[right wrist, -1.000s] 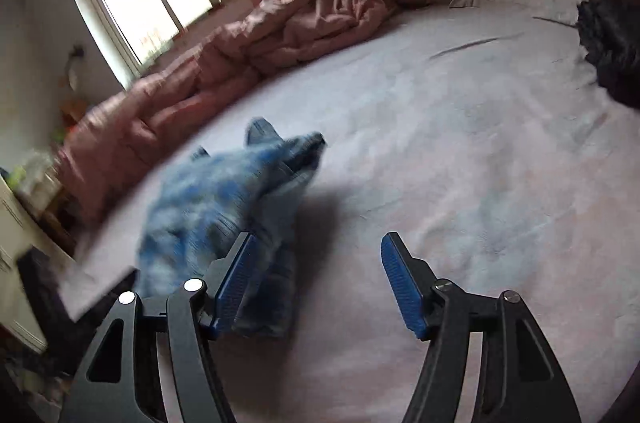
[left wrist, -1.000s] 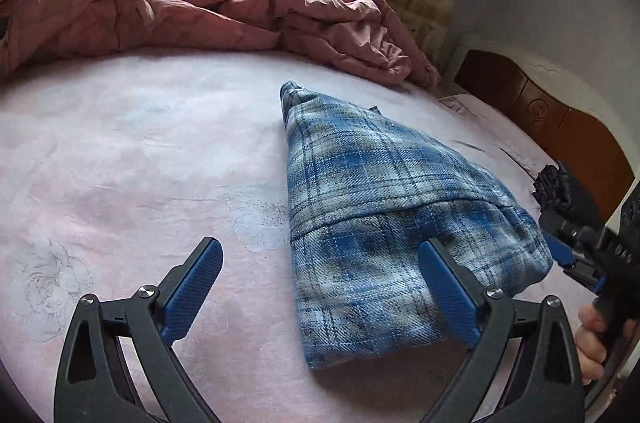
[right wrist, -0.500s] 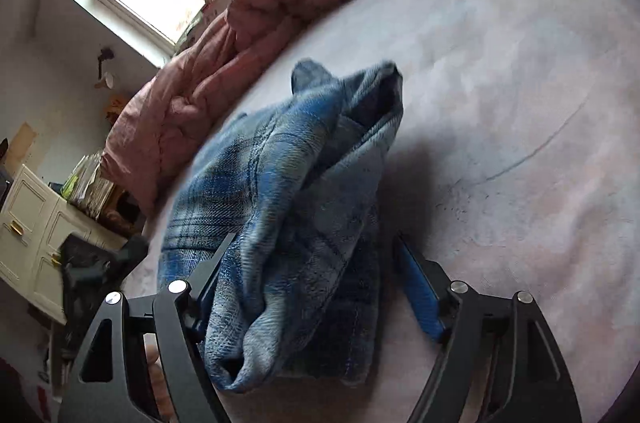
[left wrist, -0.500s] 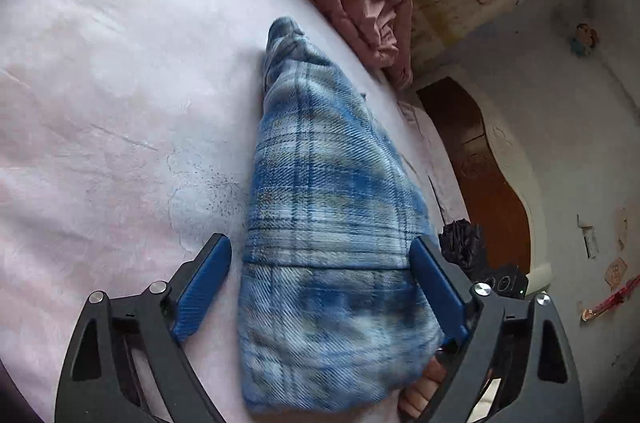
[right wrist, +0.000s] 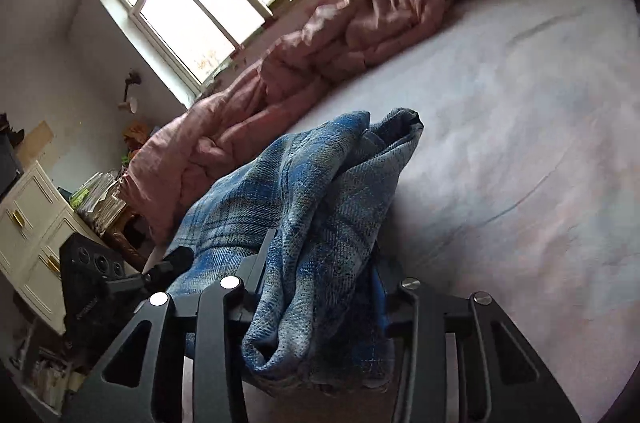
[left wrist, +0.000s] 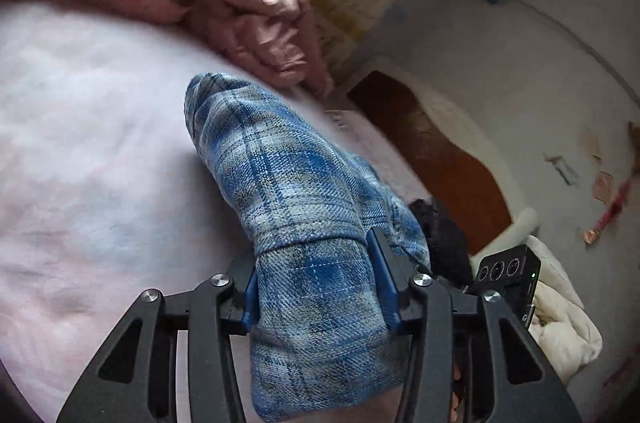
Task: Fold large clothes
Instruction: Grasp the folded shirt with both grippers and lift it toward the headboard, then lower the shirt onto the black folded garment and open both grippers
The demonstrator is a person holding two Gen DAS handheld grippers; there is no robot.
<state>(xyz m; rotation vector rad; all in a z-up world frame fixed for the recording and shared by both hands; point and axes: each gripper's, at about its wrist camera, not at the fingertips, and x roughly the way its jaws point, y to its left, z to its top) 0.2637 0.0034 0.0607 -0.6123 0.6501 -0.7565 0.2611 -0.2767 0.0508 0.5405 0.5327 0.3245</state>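
The folded blue plaid flannel shirt (left wrist: pixel 304 223) is being clamped between the closing jaws of the left gripper (left wrist: pixel 316 287) at lower centre and the right gripper (right wrist: pixel 320 283), its bunched layers being raised above the pink bedsheet (left wrist: pixel 80 143).

No readable text, labels or nos. anywhere. Only candidate: faint raised lettering on side of black camera unit (right wrist: pixel 90 287) at near left in right wrist view, too blurred to make out. Books/papers stack (right wrist: pixel 100 199) by the dresser, far left: covers show colour only, no legible print.
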